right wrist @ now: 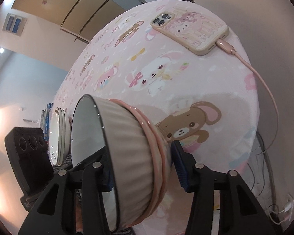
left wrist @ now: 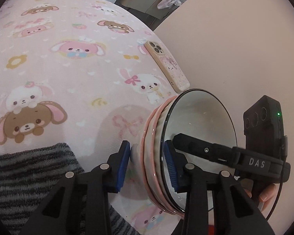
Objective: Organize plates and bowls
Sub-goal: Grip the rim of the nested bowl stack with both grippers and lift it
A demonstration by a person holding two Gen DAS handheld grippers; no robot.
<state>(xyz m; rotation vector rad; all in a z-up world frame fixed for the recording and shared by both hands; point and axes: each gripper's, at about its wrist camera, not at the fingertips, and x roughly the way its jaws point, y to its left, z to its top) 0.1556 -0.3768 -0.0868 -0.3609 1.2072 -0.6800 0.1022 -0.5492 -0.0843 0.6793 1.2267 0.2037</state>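
Note:
A stack of nested bowls, a white ribbed bowl with a dark rim (left wrist: 198,117) inside pink ones (left wrist: 149,129), is held above the pink cartoon tablecloth (left wrist: 68,58). My left gripper (left wrist: 147,162) is shut on the stack's near edge, one blue pad (left wrist: 123,164) outside and one inside. My right gripper (right wrist: 145,168) is shut on the same bowl stack (right wrist: 131,156) from the opposite side; it shows in the left wrist view (left wrist: 205,148) reaching into the bowl. A stack of white plates (right wrist: 59,135) stands behind the bowls.
A phone in a cartoon case (left wrist: 166,64) lies near the table's edge, plugged into a pink cable (right wrist: 254,72). A grey striped fuzzy cloth (left wrist: 29,176) lies at the near left. A plain wall is to the right.

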